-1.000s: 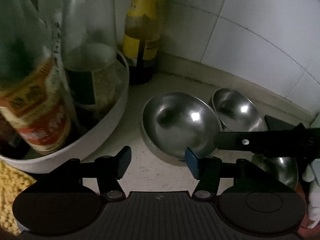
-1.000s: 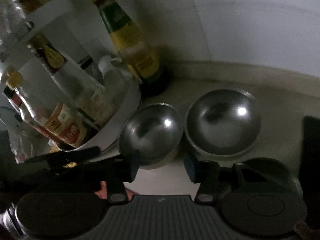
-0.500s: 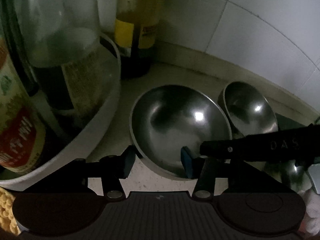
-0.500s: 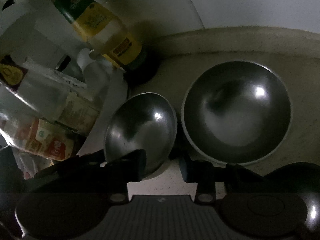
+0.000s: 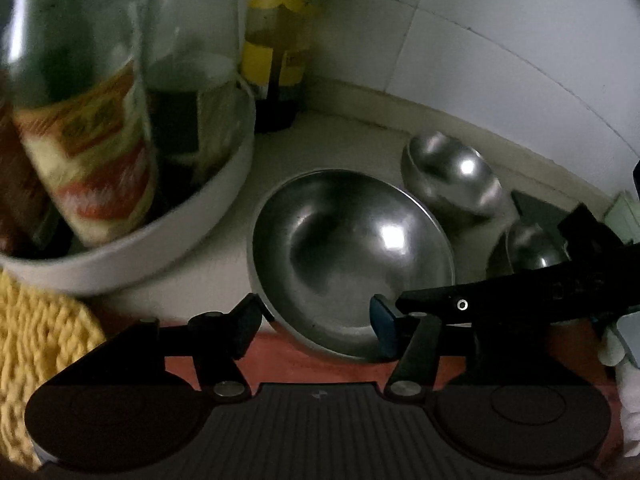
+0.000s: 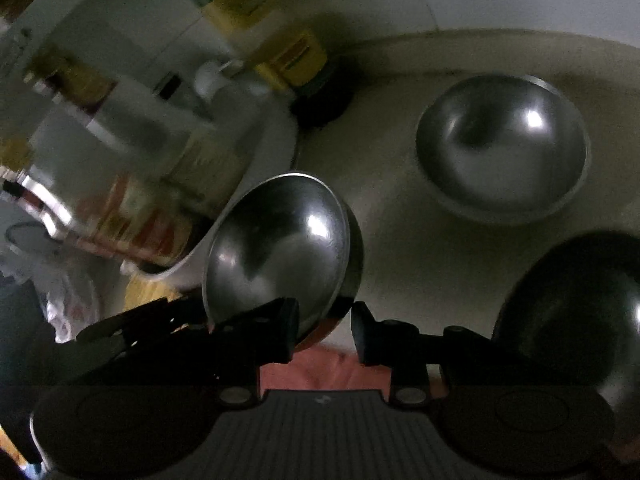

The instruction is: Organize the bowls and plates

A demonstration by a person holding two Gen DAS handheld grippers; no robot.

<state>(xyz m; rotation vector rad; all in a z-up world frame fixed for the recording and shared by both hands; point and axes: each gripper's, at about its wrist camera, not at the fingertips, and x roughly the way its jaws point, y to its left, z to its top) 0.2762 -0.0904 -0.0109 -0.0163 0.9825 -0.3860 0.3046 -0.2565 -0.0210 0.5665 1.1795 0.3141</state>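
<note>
A steel bowl [image 5: 352, 256] sits tilted at the counter's front edge, its near rim between my left gripper's [image 5: 316, 320] open jaws. In the right wrist view the same bowl [image 6: 280, 252] has its near rim between my right gripper's [image 6: 324, 332] jaws, which stand apart; I cannot tell if they pinch it. A second steel bowl [image 6: 500, 148] rests on the counter behind, also in the left wrist view [image 5: 452, 176]. A third bowl [image 5: 536, 252] lies at the right, dark in the right wrist view [image 6: 572, 316].
A white round tray [image 5: 188, 232] with several sauce bottles stands at the left. A yellow-labelled bottle [image 5: 280, 52] stands in the tiled corner. A yellow knitted cloth [image 5: 36, 344] lies at the front left. The counter's red front edge [image 5: 328, 368] is just below the bowl.
Both grippers have pulled back toward the counter's front edge. The near bowl has come with them, away from the second bowl, and now tilts over the edge.
</note>
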